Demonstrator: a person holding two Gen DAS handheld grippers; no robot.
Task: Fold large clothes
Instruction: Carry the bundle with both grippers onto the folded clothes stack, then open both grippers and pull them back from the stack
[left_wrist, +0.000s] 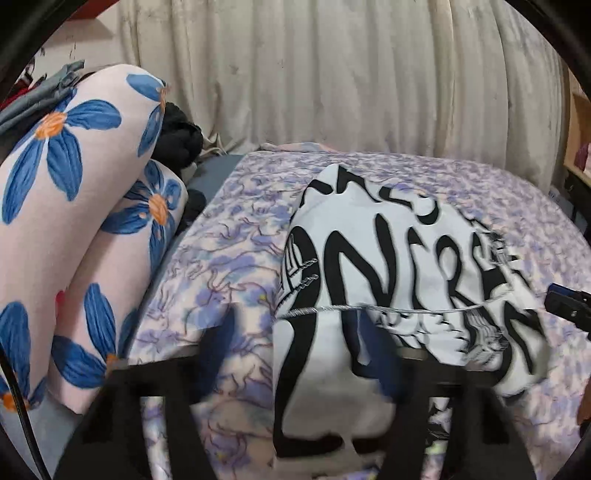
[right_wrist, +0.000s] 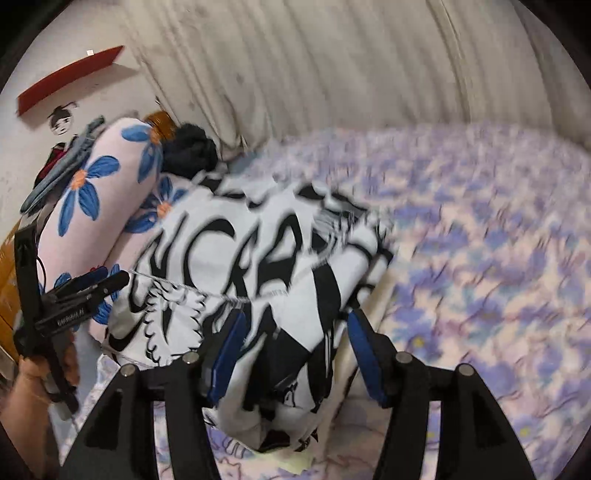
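A white garment with big black lettering (left_wrist: 388, 258) (right_wrist: 229, 251) lies bunched on the purple-flowered bed sheet (left_wrist: 236, 229) (right_wrist: 480, 240). My left gripper (left_wrist: 295, 325) is blurred low in its own view. Its fingers stand apart, with the garment's left edge between them and no pad pressing on it. From the right wrist view the left gripper (right_wrist: 123, 277) sits just left of the garment, held by a hand (right_wrist: 29, 373). My right gripper (right_wrist: 297, 321) is open with a thick fold of the garment between its blue pads. It also shows as the right gripper (left_wrist: 554, 291) at the garment's right edge.
Two long pillows with blue flowers (left_wrist: 74, 184) (right_wrist: 103, 184) lean along the left side of the bed. A black heap of cloth (left_wrist: 181, 136) (right_wrist: 192, 147) sits behind them. A pale curtain (left_wrist: 332, 74) hangs at the back. The sheet spreads wide to the right.
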